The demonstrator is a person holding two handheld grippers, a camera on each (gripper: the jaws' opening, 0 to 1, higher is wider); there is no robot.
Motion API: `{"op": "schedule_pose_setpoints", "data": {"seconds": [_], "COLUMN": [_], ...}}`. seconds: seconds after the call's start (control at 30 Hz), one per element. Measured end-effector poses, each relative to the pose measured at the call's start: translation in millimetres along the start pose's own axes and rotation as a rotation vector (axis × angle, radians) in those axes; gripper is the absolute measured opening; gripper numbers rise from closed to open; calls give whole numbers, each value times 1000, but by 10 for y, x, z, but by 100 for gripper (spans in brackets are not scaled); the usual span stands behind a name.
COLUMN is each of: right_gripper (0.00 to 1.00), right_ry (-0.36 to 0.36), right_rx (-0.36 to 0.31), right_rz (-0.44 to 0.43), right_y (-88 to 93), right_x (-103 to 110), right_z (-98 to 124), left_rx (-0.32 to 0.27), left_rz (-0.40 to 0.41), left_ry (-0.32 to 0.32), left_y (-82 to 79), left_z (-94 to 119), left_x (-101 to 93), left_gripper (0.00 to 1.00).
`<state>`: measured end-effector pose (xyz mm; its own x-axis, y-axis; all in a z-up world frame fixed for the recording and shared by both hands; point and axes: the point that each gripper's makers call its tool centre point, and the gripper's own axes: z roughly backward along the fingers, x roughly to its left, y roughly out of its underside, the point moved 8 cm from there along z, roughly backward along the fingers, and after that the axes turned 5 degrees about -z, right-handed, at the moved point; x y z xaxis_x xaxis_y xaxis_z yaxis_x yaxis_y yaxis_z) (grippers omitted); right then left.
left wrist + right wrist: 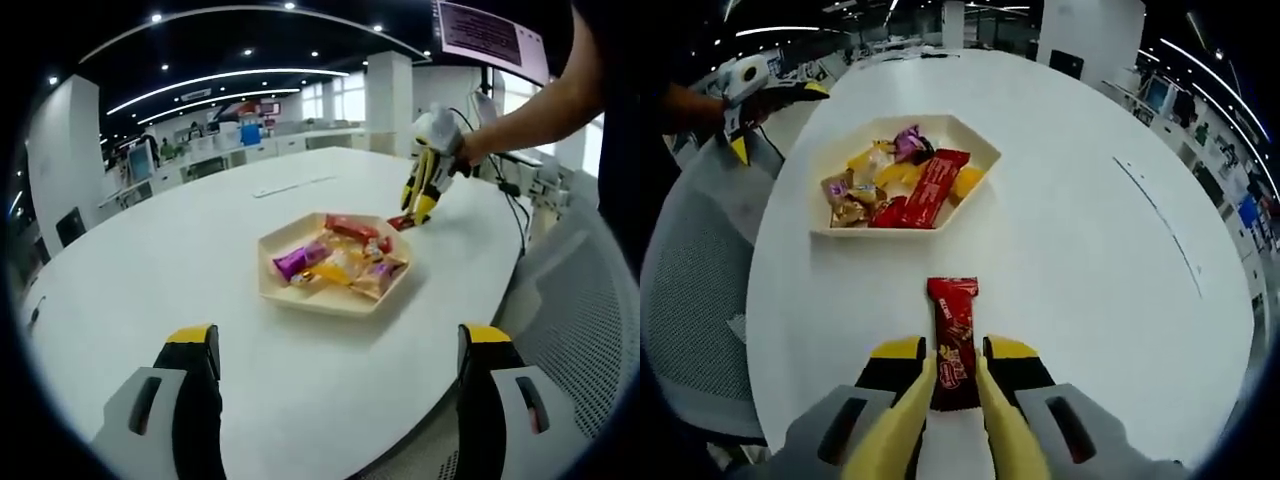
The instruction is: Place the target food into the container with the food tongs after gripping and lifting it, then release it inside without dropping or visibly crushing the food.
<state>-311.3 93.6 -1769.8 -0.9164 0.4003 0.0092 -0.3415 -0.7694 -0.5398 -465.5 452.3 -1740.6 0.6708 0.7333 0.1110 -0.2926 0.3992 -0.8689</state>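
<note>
Closing in on the red snack bar (pixel 952 340), the right tool (pixel 952 385) has its two yellow tongs on either side of the bar's near end, nearly together and seemingly touching the wrapper — whether they truly pinch it yet I cannot tell. The bar lies flat on the white table (pixel 1080 260), pointing straight ahead of the right tool toward the tray (pixel 985 150), which sits well ahead and already holds several wrapped sweets and another red bar. So the grip looks just begun; lifting, carrying and releasing inside the tray all seem left to do. The wrapper looks glossy, long, narrow and uncrushed. The left tool (pixel 335 350) stands wide open — holding nothing — with the tray straight ahead of it.
</note>
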Motion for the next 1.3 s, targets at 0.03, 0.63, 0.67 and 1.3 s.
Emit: {"op": "schedule_pose_setpoints", "data": {"seconds": [0.03,0.63,0.67,1.3], "right_gripper": [21,22,22,23], "right_ry": [1,29,30,36], "right_rx": [2,-49,-51,-58], "right_rz": [-5,-85,-84,-94], "right_y": [2,-231,-242,-594], "right_x": [-3,-138,-147,-283], "right_z": [2,374,397,812], "left_rx": [1,-31,-33,-106], "left_rz": [-1,-17,-14,71], "left_ry": [0,-32,-32,-3], "left_y": [-2,-40,-41,-122], "left_z": [0,24,26,75], "left_x": [-2,29,30,27], "left_gripper": [95,97,97,99]}}
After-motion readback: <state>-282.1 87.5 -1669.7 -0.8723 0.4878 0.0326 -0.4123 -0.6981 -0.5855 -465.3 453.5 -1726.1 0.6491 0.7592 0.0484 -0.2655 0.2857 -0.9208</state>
